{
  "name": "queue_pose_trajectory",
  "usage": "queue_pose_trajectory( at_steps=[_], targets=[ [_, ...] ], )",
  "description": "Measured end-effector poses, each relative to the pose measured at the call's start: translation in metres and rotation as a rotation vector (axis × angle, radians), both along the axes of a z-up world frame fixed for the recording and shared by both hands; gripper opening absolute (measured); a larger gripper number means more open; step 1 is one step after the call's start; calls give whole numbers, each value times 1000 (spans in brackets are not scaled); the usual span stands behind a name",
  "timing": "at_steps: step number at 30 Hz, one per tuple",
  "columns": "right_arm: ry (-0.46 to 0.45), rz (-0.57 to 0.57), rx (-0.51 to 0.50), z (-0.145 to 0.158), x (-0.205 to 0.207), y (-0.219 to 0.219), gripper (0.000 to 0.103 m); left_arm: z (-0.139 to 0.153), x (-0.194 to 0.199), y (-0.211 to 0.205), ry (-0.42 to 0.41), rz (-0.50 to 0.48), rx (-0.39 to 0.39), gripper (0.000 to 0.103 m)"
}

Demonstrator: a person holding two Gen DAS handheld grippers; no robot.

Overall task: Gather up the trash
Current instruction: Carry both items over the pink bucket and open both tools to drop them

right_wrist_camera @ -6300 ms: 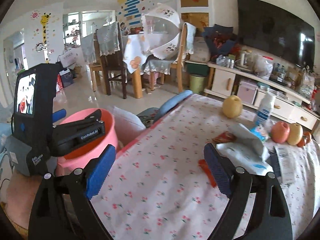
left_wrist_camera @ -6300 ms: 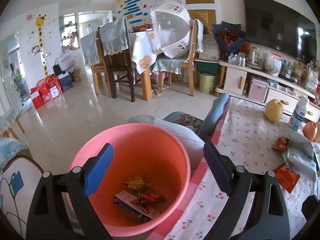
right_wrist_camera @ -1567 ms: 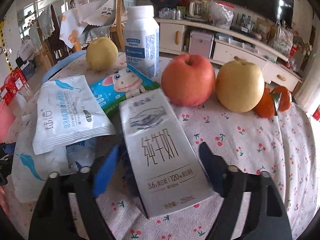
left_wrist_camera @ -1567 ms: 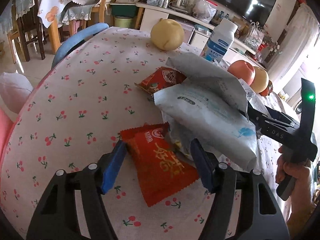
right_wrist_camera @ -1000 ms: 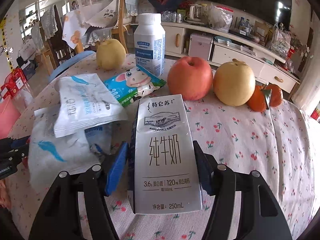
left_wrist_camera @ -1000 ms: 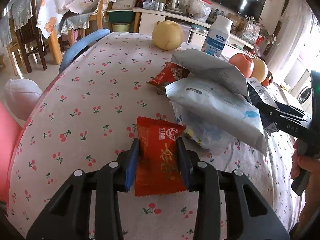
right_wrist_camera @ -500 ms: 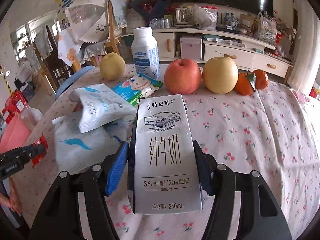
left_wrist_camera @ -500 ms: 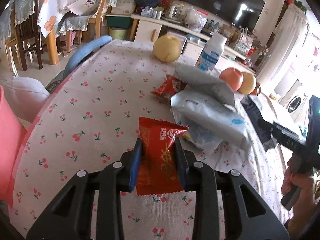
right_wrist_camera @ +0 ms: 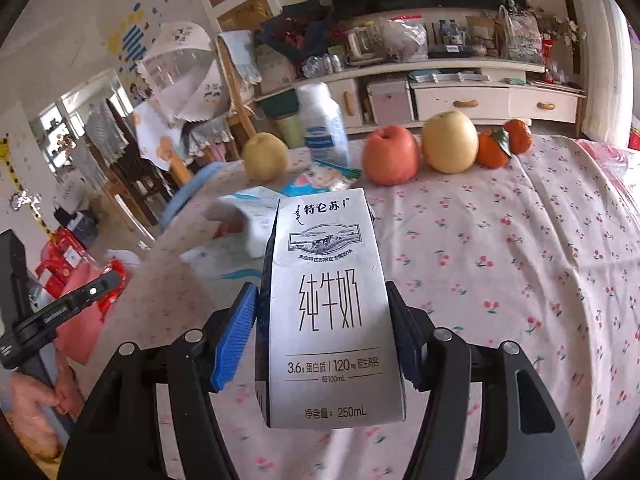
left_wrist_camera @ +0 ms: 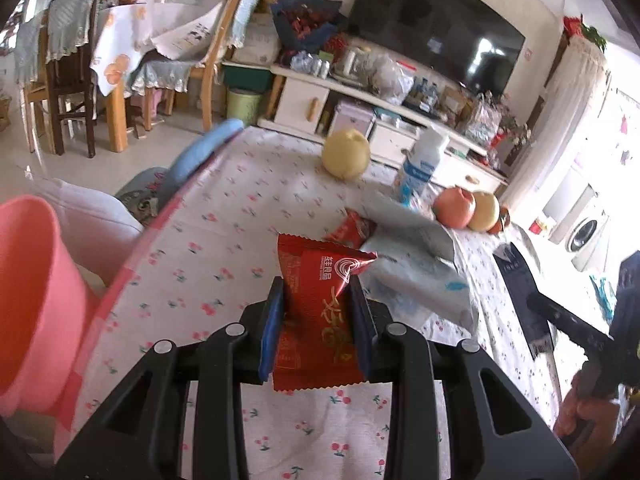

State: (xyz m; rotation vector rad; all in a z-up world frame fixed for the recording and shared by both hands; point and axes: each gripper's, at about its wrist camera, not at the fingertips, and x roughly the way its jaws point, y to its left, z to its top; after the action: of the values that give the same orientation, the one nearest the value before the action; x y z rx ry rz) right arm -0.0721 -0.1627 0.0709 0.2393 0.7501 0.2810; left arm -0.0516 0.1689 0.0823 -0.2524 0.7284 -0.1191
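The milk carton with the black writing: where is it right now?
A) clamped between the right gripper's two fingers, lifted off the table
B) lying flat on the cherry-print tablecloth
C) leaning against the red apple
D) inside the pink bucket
A: the right gripper has its blue pads pressed on both sides of the milk carton, which is held up above the tablecloth.

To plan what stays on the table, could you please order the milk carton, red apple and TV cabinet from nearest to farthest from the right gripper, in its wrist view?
1. Milk carton: clamped in the right gripper.
2. Red apple: on the table beyond, centre.
3. TV cabinet: behind the table, along the wall.
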Motion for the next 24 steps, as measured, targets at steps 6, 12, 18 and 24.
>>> queue_pose_trajectory(
  at_steps=[6, 12, 18, 24],
  targets=[
    [-45, 72, 49, 25, -18, 37, 64, 18, -8, 30, -44, 78, 1, 33],
    [-64, 201, 90, 47, -23, 101, 64, 34, -20, 75, -89, 191, -13, 33],
    [-86, 378, 102, 72, -20, 195, 64, 40, -34, 134, -104, 353, -33, 33],
    [-110, 517, 79, 87, -18, 280, 64, 38, -51, 193, -96, 518, -63, 33]
  ],
)
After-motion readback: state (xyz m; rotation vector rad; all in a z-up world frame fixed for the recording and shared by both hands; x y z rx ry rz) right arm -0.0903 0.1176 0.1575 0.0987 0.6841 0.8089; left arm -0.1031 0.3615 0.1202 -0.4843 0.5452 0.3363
